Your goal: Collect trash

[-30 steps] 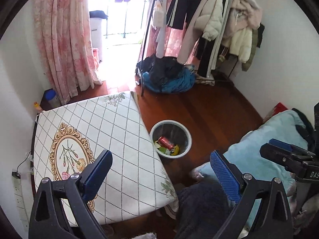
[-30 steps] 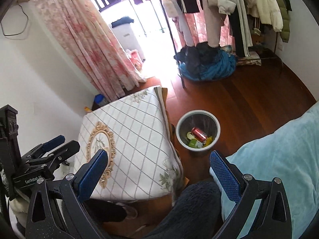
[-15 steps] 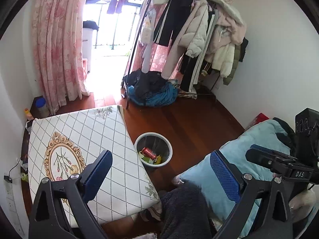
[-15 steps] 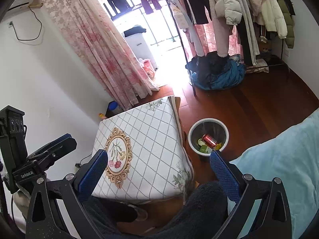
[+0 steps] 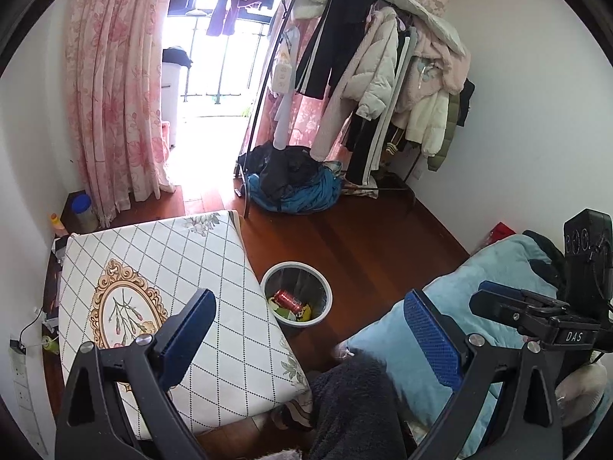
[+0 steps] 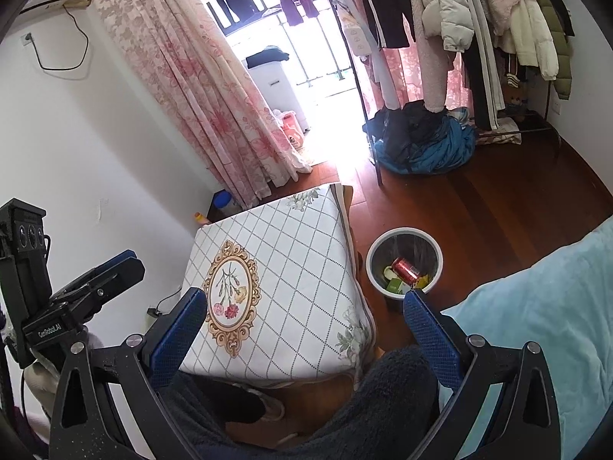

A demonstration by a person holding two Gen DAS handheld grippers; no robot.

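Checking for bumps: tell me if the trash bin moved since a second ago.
No. The trash bin stays beside the table corner; only the camera view shifted.

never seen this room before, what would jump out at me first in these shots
Probably the small table with its white diamond-pattern cover and gold oval flower frame, and the round bin on the wood floor beside it, holding a red can. Behind them, pink floral curtains frame a bright doorway beside an overloaded coat rack.
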